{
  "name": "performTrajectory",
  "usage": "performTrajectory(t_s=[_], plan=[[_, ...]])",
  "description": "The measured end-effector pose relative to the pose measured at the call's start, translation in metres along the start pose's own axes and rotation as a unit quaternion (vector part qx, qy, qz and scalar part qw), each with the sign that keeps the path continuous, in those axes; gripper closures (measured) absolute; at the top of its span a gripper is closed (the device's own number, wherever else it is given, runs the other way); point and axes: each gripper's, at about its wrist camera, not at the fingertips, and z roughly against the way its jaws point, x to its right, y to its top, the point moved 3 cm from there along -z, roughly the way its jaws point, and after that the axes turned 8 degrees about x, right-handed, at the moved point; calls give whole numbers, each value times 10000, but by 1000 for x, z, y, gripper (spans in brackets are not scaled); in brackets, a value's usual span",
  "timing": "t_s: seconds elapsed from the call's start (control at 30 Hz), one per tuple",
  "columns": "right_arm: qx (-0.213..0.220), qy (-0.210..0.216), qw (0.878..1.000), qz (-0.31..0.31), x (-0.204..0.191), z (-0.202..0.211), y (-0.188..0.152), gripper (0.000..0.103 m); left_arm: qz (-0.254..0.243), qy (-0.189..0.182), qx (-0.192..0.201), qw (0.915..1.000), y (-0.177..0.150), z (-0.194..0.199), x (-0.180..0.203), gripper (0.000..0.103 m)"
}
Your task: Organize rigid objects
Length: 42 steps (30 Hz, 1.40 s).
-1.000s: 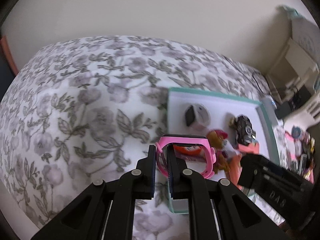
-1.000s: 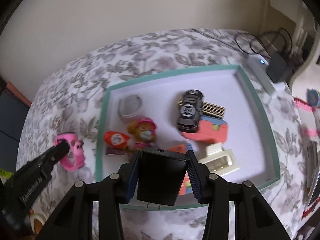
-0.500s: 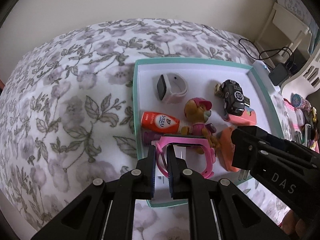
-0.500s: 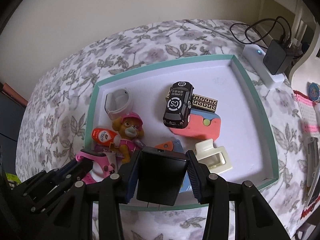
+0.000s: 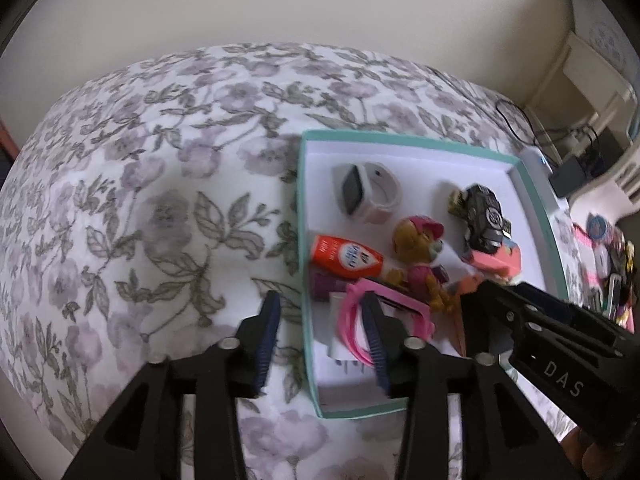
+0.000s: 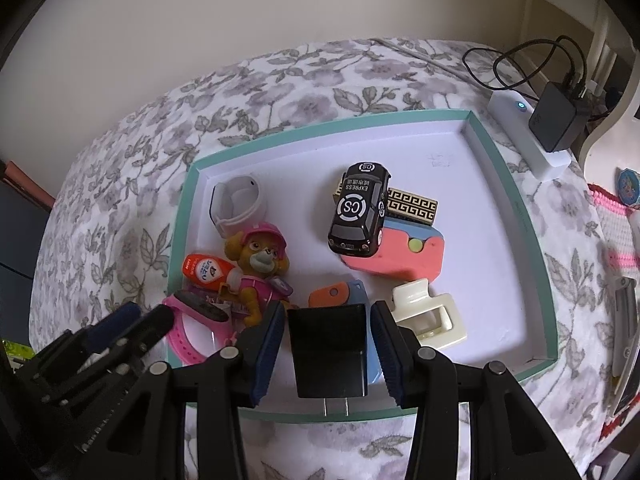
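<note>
A bed (image 5: 160,200) under a grey-flowered cover is filling both views, with a plain wall behind it and a teal-rimmed tray (image 6: 532,232) lying on the cover.

The left claw (image 5: 320,340) is opening: its pads are standing apart and pressing on nothing. The pink watch (image 5: 384,320) is lying in the tray's near left corner, its strap looped around the right finger, its long axis running roughly across the tray with the dark face turned upward.

The right claw (image 6: 328,356) is gripping a black charger (image 6: 328,352), its blue pads set against the two sides. The charger is standing lengthwise along the fingers, its two prongs pointing back toward the camera, over the tray's near edge.

Crowding the watch are an orange tube (image 6: 206,270) and a pink-capped dog figure (image 6: 258,264); a white watch (image 6: 238,204) is lying further back. Just beyond the charger, an orange-and-blue piece (image 6: 340,294) and a cream hair clip (image 6: 430,318) are lying close by. A black toy car (image 6: 360,210) is resting partly on a pink-and-blue block (image 6: 400,256) beside a patterned gold box (image 6: 412,206). Outside the tray, a white power strip (image 6: 528,132) is carrying a black plug (image 6: 556,118).
</note>
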Motion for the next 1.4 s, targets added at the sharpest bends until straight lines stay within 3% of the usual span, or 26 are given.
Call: performTrajectory(t_s=[0.03, 0.13, 0.23, 0.27, 0.43, 0.53, 0.63, 0.77, 0.83, 1.17, 1.4], plan=[[21, 7, 10000, -4, 0, 1, 1, 55, 92, 42, 29, 9999, 2, 1, -5, 49], [83, 19, 10000, -2, -1, 2, 2, 55, 246, 226, 153, 9993, 7, 5, -18, 47], [131, 9, 9999, 33, -2, 2, 3, 54, 405, 392, 240, 9981, 11, 6, -32, 34], [144, 2, 9999, 53, -3, 2, 3, 52, 460, 425, 259, 9977, 12, 6, -37, 29], [166, -15, 9998, 122, -6, 1, 3, 42, 762, 577, 335, 9949, 14, 5, -62, 24], [210, -86, 9995, 200, -8, 1, 3, 35, 984, 690, 345, 9922, 14, 3, -78, 10], [279, -161, 9991, 272, -10, 1, 3, 32, 1120, 766, 431, 9898, 14, 4, -91, 10], [408, -279, 9985, 250, -9, 3, 5, 7, 1137, 822, 607, 9882, 17, 5, -101, 9], [491, -277, 9981, 237, -9, 5, 7, 0, 1115, 824, 627, 9884, 18, 5, -103, 9], [789, -280, 9960, 322, -15, 14, 9, 0, 1047, 531, 676, 9908, 20, 2, -92, 9], [664, -365, 9961, 451, -17, 7, 5, 0, 928, 492, 963, 9898, 23, 14, -86, 9]])
